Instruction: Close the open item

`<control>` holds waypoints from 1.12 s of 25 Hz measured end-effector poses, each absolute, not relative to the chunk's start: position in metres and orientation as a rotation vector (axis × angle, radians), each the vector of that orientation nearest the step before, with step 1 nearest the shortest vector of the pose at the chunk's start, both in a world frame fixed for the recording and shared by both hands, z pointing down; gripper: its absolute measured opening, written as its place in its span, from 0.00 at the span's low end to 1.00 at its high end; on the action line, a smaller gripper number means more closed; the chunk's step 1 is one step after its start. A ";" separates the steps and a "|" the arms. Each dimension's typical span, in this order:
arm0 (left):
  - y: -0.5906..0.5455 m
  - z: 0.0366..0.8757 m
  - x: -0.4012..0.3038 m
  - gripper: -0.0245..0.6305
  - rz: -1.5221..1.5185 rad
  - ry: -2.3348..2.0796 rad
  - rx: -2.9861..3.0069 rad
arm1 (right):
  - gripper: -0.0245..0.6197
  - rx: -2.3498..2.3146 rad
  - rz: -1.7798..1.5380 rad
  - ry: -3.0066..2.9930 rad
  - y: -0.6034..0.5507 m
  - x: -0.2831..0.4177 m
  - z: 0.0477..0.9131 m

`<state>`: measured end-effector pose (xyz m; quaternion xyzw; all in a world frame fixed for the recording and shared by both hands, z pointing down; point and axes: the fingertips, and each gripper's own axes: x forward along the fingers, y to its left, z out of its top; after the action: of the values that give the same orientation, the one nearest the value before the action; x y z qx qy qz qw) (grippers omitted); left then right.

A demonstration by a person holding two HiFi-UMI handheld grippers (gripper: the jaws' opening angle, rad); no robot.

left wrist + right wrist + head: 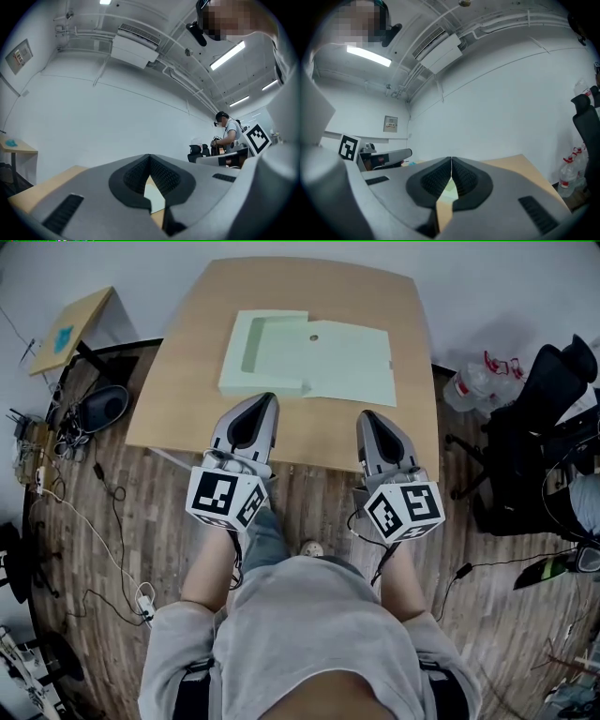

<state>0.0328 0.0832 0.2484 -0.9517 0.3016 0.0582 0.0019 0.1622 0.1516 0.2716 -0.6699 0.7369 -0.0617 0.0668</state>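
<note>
At far left we see a small side table (pixel 75 324) on the wooden floor (pixel 112 521), with a cable (pixel 103 549) trailing nearby. Next comes the left tool (pixel 266 399), pointing away from us over the near edge of the tabletop (pixel 187 399). In its own view the left tool (pixel 150 158) has its jaws pressed together with nothing between them, and a pale sliver of the box (pixel 157 197) shows beyond. The box (pixel 272 357) is pale green and lies in the middle of the tabletop, open. Its recessed tray is on the left and its lid (pixel 347 362) is folded flat to the right. The left tool's tip reaches the box's near edge, though we cannot tell whether it touches. The right tool (pixel 367 415) is level with the left one, its tip just short of the lid. Its jaws (pixel 451 160) are likewise closed and empty. Further right, off the tabletop, are plastic bottles (pixel 469 385) and a black chair (pixel 553 381).
</note>
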 end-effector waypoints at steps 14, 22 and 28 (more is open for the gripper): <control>-0.031 0.264 0.049 0.04 0.112 0.685 -3.079 | 0.05 -2.210 -0.216 2.010 0.054 0.172 0.284; -0.093 0.274 0.061 0.04 0.099 0.508 -3.136 | 0.05 -2.322 -0.252 1.873 0.003 0.174 0.297; -0.116 0.283 0.078 0.04 0.084 0.356 -3.167 | 0.05 -2.401 -0.315 1.731 -0.011 0.189 0.315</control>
<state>0.0782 -0.1161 0.2835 -0.9931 0.1117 0.0264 -0.0232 0.1887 -0.0106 0.3151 -0.8039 0.5796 -0.1055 0.0823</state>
